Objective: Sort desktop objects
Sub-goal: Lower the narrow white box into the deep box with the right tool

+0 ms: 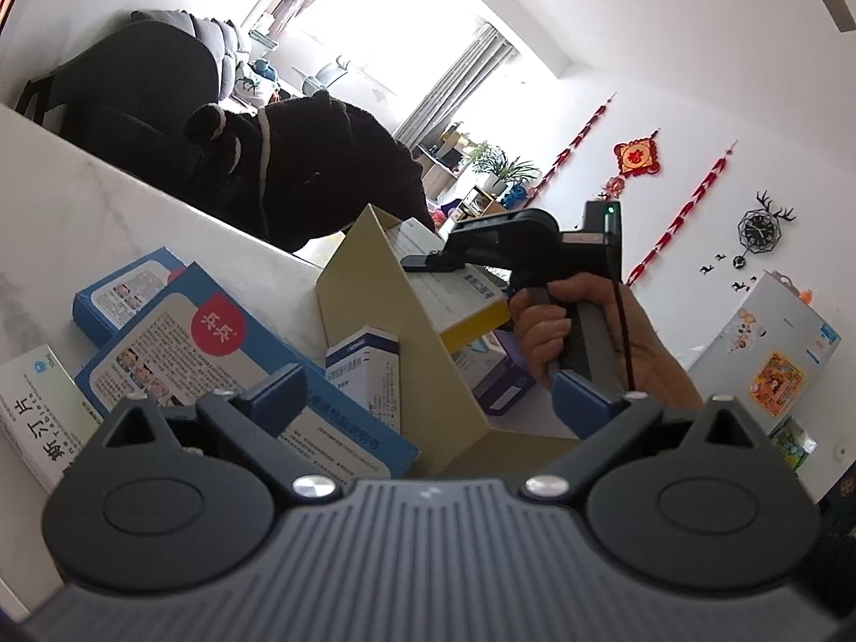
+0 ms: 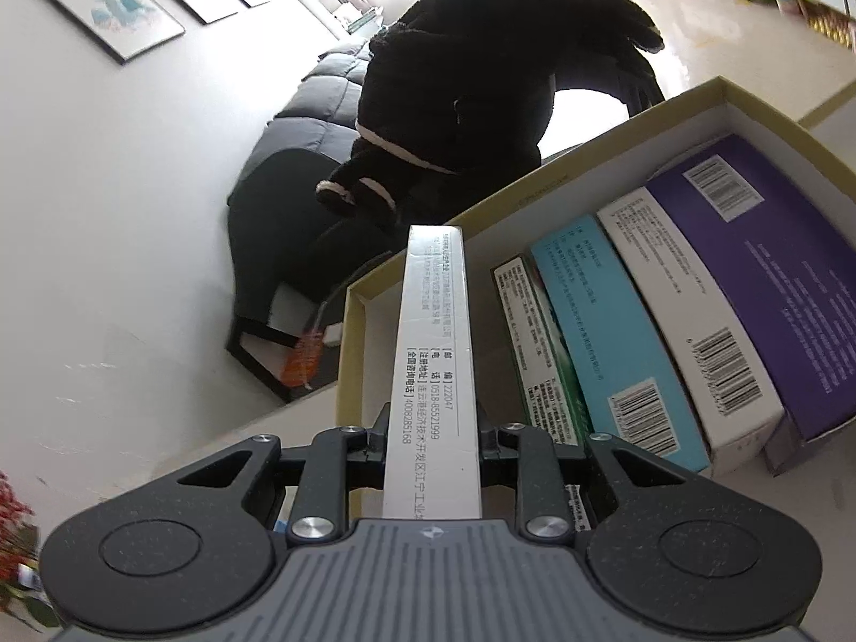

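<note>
Right gripper (image 2: 430, 444) clamps a slim white-and-yellow cardboard box (image 2: 430, 353) over the tan storage box (image 2: 562, 182); left gripper (image 1: 428, 401) gapes empty

Four medicine boxes are standing in one cardboard tray (image 2: 588, 171): green (image 2: 540, 342), teal (image 2: 604, 331), white (image 2: 685, 321), purple (image 2: 776, 278). One white box (image 2: 433, 353) is sitting in the tongs. Four boxes are lying on the tabletop (image 1: 107, 203).

White walls, bright curtained window (image 1: 406, 48), grey sofa (image 2: 321, 107), wall clock (image 1: 759, 232).

a home living room: grey sofa (image 2: 326, 101), fridge (image 1: 776, 353) (magnets on it), framed pictures (image 2: 107, 8).
</note>
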`<state>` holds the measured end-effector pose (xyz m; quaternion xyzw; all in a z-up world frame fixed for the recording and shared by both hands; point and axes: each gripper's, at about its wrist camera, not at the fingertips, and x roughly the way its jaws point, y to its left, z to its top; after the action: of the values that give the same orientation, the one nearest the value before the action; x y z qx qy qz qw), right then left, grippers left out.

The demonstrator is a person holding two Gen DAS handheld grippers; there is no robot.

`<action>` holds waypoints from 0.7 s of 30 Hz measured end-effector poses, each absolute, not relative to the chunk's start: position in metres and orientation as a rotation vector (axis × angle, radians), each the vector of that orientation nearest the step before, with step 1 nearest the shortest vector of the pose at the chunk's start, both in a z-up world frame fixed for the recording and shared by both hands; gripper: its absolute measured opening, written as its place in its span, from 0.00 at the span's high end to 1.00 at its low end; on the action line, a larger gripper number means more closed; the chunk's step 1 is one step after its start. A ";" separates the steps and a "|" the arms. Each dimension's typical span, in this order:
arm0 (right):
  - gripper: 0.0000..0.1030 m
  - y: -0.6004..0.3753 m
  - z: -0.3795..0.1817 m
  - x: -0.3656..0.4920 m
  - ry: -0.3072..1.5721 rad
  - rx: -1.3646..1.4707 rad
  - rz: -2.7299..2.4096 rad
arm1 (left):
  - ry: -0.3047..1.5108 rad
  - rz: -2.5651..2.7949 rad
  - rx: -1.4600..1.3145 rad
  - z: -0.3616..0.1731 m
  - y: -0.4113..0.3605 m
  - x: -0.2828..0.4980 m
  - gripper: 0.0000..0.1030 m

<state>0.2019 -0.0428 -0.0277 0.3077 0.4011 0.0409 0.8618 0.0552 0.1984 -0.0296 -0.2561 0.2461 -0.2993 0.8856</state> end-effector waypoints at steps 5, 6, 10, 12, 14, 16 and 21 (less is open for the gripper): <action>0.72 -0.031 -0.029 0.206 0.852 0.580 0.081 | 0.513 -0.619 -0.539 -0.030 0.202 0.054 0.03; 0.72 -0.030 -0.029 0.207 0.860 0.576 0.079 | 0.512 -0.618 -0.538 -0.030 0.202 0.053 0.03; 0.71 -0.024 -0.031 0.207 0.864 0.549 0.075 | 0.512 -0.613 -0.538 -0.031 0.204 0.051 0.03; 0.68 -0.025 -0.031 0.208 0.869 0.558 0.085 | 0.516 -0.608 -0.542 -0.031 0.205 0.050 0.03; 0.65 -0.026 -0.033 0.209 0.889 0.581 0.105 | 0.517 -0.602 -0.546 -0.031 0.205 0.051 0.03; 0.64 -0.022 -0.034 0.210 0.902 0.568 0.110 | 0.517 -0.600 -0.548 -0.031 0.204 0.051 0.03; 0.64 -0.018 -0.036 0.211 0.911 0.540 0.115 | 0.520 -0.601 -0.538 -0.030 0.204 0.049 0.03</action>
<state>0.2105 -0.0181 -0.0357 0.2576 0.4344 0.0550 0.8614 0.0490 0.2038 -0.0304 -0.2589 0.2502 -0.2889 0.8871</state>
